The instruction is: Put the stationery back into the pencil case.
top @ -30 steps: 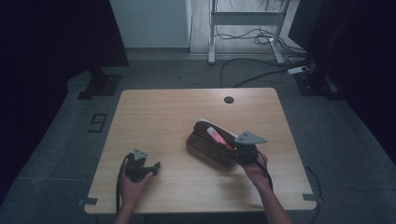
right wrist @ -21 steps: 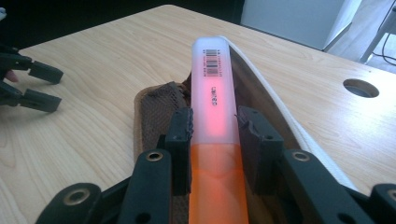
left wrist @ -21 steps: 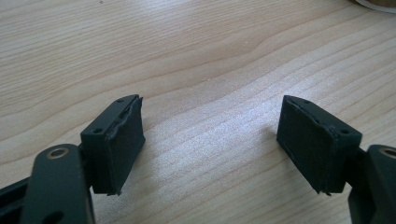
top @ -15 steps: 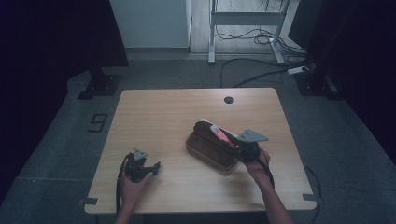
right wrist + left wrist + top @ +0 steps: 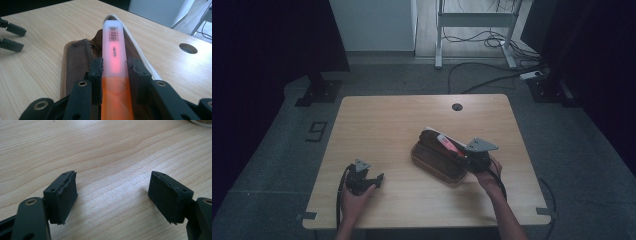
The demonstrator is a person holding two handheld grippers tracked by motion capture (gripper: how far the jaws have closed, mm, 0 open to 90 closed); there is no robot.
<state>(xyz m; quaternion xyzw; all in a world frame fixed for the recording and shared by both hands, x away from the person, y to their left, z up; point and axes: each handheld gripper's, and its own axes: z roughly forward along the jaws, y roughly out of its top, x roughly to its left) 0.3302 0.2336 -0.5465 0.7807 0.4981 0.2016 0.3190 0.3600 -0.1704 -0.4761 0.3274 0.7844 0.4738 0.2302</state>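
Note:
A brown pencil pouch (image 5: 434, 161) (image 5: 77, 62) lies open on the wooden table (image 5: 387, 125), right of centre. My right gripper (image 5: 463, 154) (image 5: 114, 67) is shut on an orange highlighter with a translucent cap (image 5: 447, 143) (image 5: 113, 50), gripping it near the cap's base. The highlighter points away from me, low over the pouch's far end. Whether its tip touches the pouch I cannot tell. My left gripper (image 5: 377, 180) (image 5: 112, 187) (image 5: 11, 35) rests open near the table's front left, with bare wood between its pads (image 5: 66, 195).
A white edge (image 5: 140, 50) runs along the pouch beside the highlighter. A round cable hole (image 5: 456, 106) (image 5: 188, 48) sits near the table's far edge. Cables and a metal stand (image 5: 477, 20) are on the floor beyond.
The right gripper with the highlighter has edged slightly to the right over the pouch. The left gripper has stayed where it was.

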